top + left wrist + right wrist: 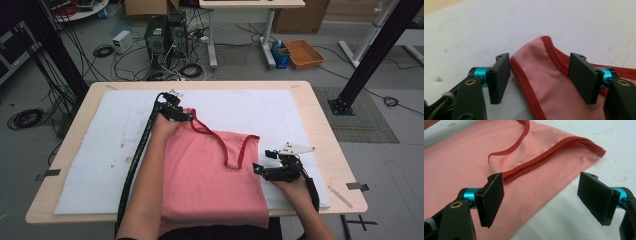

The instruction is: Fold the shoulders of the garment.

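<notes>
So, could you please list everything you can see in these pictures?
Garment: one, pink with red trim, middle of the mat.
Mat: one, white, covering the table.
Table: one, light wood.
Computers: two, black, on the floor beyond the table.
Basket: one, orange, on the floor.
Cables: several, black, on the floor.
Left gripper: black, fingers open around the garment's shoulder.
Right gripper: black, open at the garment's right edge.

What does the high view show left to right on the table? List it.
White mat's bare left part → left gripper → red strap loop → right gripper → pale stick at the table's right edge.
</notes>
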Motion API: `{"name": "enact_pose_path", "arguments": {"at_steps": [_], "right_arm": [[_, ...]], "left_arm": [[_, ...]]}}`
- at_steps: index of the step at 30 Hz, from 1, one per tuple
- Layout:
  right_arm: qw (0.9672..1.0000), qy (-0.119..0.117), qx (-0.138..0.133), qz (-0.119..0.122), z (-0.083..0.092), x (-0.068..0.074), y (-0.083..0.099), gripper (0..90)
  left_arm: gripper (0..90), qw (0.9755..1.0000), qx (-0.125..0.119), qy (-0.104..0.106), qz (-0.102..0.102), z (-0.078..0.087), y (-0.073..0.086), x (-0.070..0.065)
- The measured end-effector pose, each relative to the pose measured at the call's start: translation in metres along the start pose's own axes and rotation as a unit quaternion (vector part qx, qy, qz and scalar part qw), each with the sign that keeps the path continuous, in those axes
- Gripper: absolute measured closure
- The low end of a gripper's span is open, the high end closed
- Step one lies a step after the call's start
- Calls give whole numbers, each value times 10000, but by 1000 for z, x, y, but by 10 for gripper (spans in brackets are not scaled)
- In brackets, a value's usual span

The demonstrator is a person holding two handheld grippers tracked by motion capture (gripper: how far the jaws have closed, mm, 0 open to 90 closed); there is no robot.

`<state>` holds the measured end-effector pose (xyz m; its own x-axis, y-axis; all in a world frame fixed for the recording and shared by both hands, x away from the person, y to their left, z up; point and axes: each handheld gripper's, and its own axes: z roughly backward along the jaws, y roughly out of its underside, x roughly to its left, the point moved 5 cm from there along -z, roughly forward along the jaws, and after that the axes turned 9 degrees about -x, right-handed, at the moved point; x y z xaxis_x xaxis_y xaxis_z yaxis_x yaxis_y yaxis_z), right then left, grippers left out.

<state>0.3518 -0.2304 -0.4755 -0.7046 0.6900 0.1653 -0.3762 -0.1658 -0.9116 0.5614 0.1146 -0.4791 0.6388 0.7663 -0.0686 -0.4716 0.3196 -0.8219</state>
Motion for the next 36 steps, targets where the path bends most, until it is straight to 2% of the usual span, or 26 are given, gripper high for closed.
{"name": "enact_pose_path", "arguments": {"at_steps": [1, 6, 9, 11, 15, 21, 22, 27, 30, 32, 34, 36], "right_arm": [[10000, -8, 10, -12, 0, 0, 0, 213], [10000, -13, 16, 46, 0, 1, 0, 213], [10000, -33, 28, 52, 0, 1, 0, 213], [10000, -35, 36, 43, 0, 2, 0, 213], [10000, -38, 30, 46, 0, 2, 0, 213], [9999, -72, 70, 65, -1, 1, 1, 214], [9999, -69, 54, 61, -1, 1, 0, 213], [10000, -66, 39, 55, -1, 1, 0, 214], [10000, -58, 51, 62, -1, 1, 0, 213], [10000, -60, 57, 45, -1, 1, 0, 213], [10000, -63, 42, 36, 0, 1, 0, 213], [10000, -52, 39, 42, 0, 2, 0, 214]], "left_arm": [[379, 9999, -57, -58, -90, -1, 0, -2], [636, 9996, -44, -106, -253, 0, -1, -5], [768, 9988, -102, -115, -470, -2, -2, -12], [808, 9984, -105, -134, -542, -2, -3, -14], [821, 9985, -193, -41, -512, 3, -5, -17], [824, 9974, -563, 101, -448, 22, -12, -21], [824, 9966, -685, 113, -434, 28, -13, -23], [824, 9941, -985, 146, -421, 50, -16, -29], [823, 9916, -1219, 212, -380, 65, -13, -41], [824, 9916, -1219, 212, -380, 65, -13, -41], [823, 9891, -1378, 223, -477, 80, 0, -59], [822, 9886, -1377, 233, -571, 87, 7, -66]]}}
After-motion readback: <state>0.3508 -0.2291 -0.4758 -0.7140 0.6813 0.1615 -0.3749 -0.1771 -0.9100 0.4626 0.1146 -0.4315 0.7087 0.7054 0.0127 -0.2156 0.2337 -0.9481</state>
